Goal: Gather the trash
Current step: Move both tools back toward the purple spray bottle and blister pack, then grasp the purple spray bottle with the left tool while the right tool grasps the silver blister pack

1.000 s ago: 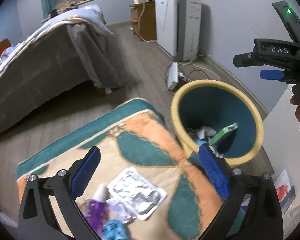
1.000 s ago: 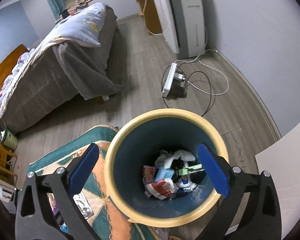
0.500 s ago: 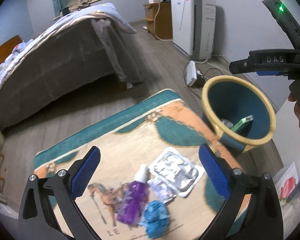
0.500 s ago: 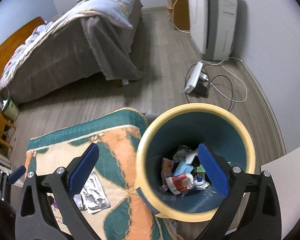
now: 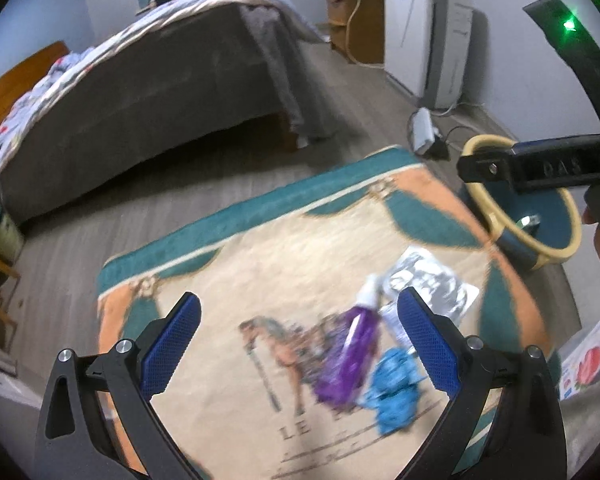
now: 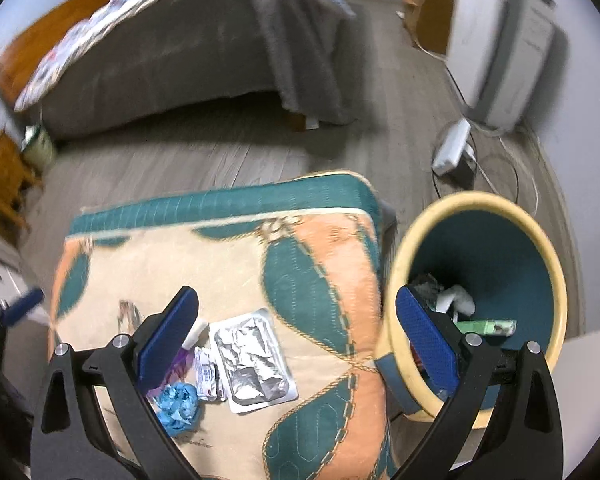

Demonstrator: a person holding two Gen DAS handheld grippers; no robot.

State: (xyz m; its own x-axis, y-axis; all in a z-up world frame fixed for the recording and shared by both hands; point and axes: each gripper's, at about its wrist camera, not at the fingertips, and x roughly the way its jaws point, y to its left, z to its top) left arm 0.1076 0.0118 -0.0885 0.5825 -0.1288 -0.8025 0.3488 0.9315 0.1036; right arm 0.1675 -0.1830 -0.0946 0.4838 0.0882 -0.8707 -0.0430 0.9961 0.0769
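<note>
Sitting clustered on patterned tabletop [image 6: 172, 256], beside bin [image 6: 396, 264]: one purple bottle [image 5: 350, 354], one blue wad [image 6: 178, 400], one small packet [image 6: 207, 372], one foil blister sheet [image 6: 252, 360]. Risking bottle rolling off, flat foil slipping from pinch. Left tool [image 5: 300, 344], right tool [image 6: 298, 336] both hanging spread apart, gripping nothing.

left gripper [image 5: 298, 344] jaws wide apart, nothing between them. right gripper [image 6: 298, 340] same, angled downward.
</note>
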